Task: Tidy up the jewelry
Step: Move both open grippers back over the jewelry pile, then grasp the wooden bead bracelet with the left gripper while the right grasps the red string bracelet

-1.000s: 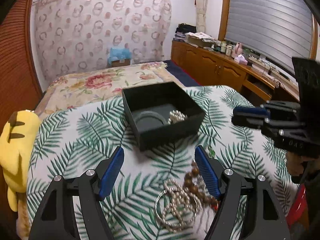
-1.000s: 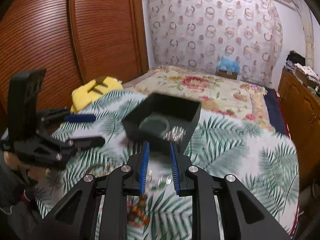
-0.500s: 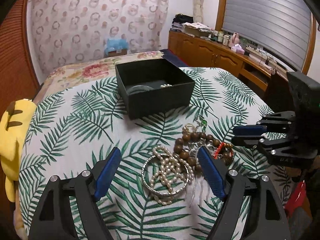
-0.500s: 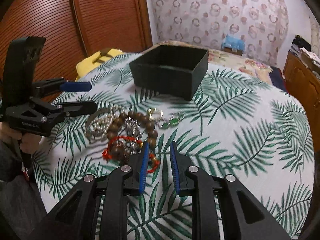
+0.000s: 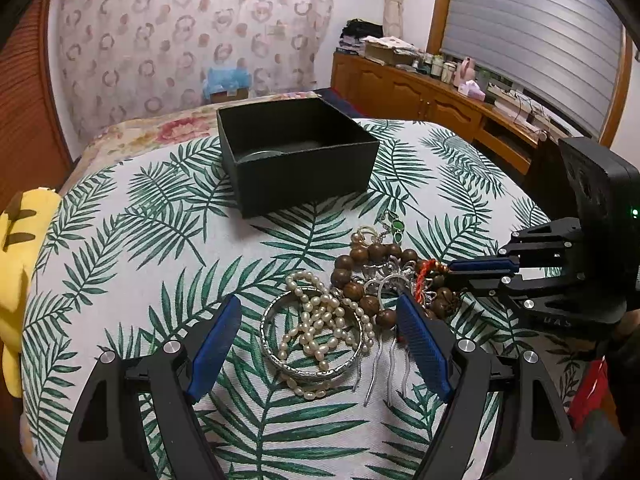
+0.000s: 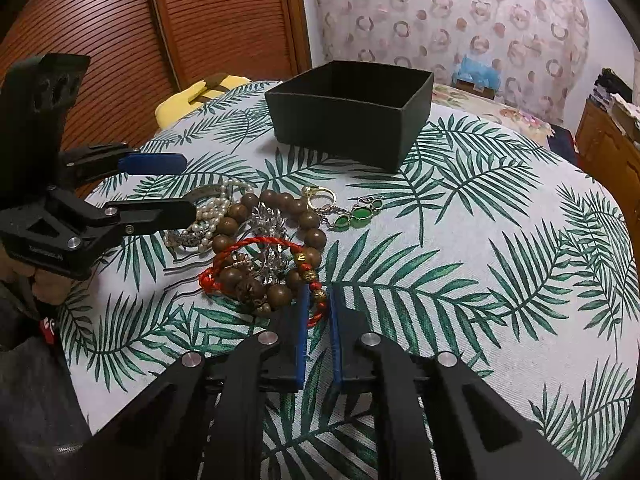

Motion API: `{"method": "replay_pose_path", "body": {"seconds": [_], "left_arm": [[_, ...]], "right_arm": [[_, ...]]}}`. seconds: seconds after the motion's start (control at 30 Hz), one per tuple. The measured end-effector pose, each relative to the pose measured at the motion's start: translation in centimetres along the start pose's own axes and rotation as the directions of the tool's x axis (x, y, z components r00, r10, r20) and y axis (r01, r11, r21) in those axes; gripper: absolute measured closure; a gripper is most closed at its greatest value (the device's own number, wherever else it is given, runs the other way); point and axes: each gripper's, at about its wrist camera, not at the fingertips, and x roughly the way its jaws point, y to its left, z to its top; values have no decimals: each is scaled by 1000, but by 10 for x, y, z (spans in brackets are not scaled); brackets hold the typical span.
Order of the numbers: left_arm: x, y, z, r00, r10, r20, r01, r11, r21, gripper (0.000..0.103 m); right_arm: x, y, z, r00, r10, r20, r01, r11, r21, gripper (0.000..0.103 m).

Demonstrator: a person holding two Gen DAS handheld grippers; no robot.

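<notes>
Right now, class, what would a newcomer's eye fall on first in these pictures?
First, the jewelry heap on the leaf-print cloth: pearls lying across a silver bangle, brown beads, a red cord. Behind it stands an open black box. The left gripper is spread around the pearls; the right gripper is narrowed around the red cord.

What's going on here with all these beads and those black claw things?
A person holds a gripper in each hand over a heap of jewelry on a leaf-print cloth. The left gripper is open around a silver bangle and pearl strand. The right gripper, nearly closed, straddles a red cord bracelet. The black box waits behind.
</notes>
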Motion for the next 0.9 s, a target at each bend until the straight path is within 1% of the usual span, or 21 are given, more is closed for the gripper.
{"method": "replay_pose_path", "body": {"seconds": [0.1,0.2,0.37,0.43,0.53,0.6,0.67,0.7,0.77,0.83,0.9], "left_arm": [[2,0,-1,1000,0,-8,0,1000,0,27],[5,0,-1,1000,-1,-15,1,1000,-3,27],[6,-5,1,1000,-6,-15,6,1000,1,27],[7,-8,3,1000,-6,-11,6,1000,8,27],[11,-10,6,999,-22,-24,23,1000,20,27],[13,-11,9,999,-26,-29,26,999,27,29],[17,-11,13,998,-42,-44,44,999,25,41],[20,-10,15,997,-52,-51,53,998,22,44],[25,-6,18,996,-57,-63,58,998,6,57],[31,-2,25,996,-54,-72,54,998,-11,62],[36,1,30,995,-58,-83,57,998,-12,62]], "right_arm": [[-9,-1,0,1000,-5,29,5,1000,9,95],[-27,-3,1,996,-19,84,16,999,32,95],[-63,-7,-2,981,-63,182,50,996,74,95],[-72,-11,-6,977,-72,199,56,995,86,95],[-76,-16,-13,975,-94,199,76,992,97,95],[-76,-18,-17,975,-106,195,86,991,106,95],[-74,-21,-22,975,-112,193,91,989,116,95],[-73,-21,-24,975,-113,193,91,989,120,95],[-72,-22,-27,974,-114,194,92,988,122,95],[-73,-22,-29,973,-113,199,90,989,121,95],[-74,-23,-30,973,-108,204,84,989,120,95]]}}
